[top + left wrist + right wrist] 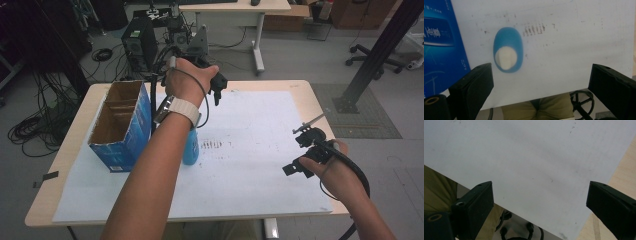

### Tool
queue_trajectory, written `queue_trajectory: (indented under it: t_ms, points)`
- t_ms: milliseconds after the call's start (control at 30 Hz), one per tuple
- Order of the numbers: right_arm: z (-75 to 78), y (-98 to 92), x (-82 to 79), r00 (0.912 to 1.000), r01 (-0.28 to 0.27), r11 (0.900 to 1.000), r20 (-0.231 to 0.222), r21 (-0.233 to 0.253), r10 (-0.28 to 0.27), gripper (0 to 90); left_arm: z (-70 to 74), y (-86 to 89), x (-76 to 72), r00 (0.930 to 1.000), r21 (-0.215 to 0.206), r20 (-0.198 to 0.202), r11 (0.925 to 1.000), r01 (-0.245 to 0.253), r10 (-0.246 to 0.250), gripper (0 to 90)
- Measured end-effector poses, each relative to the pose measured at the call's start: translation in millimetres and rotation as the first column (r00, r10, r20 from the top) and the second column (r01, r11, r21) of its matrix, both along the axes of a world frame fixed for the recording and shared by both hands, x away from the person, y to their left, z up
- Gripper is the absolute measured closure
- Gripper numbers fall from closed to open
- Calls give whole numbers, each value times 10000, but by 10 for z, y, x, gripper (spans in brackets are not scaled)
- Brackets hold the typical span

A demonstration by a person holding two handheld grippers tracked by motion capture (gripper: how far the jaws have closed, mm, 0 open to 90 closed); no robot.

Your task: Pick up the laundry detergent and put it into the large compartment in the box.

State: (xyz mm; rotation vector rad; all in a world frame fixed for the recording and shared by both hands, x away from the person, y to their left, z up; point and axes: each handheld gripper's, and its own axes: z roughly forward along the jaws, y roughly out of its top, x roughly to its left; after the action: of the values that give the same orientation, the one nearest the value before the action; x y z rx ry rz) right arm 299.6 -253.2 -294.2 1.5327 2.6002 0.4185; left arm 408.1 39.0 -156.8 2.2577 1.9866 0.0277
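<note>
Both grippers' jaws gape wide, empty, over the counter [300, 92]. Blue bottle [508, 49] beside the cardboard box [120, 125] looks light, rigid, slick: grip mid-body.

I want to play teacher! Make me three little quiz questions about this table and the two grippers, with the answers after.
1. True or false: the left gripper is clamped on the blue bottle with the white cap.
2. What stands right beside the bottle on the white paper sheet?
A. a red cup
B. a blue cardboard box, open on top
C. a metal pan
3. Fill in: the right gripper is held over a bare part of the ____.

Key:
1. False. The left gripper is open and held above the bottle.
2. B
3. white paper sheet. Its jaws are apart and hold nothing.
</note>
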Motion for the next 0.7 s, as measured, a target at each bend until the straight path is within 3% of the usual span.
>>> queue_trajectory:
  t_ms: [133,333,700]
  points:
    - [-9,7,7,10000,-23,10000,-2,25,23,77,-24,25,8,9999,212,48,9997,-135,134,61]
    - [-36,13,10,9999,-87,10000,-73,-20,87,77,-45,60,7,9999,-8,131,10000,-49,49,45]
    - [-40,11,-3,10000,-47,10000,-87,-56,47,77,-116,163,9,9988,134,254,9990,-418,414,47]
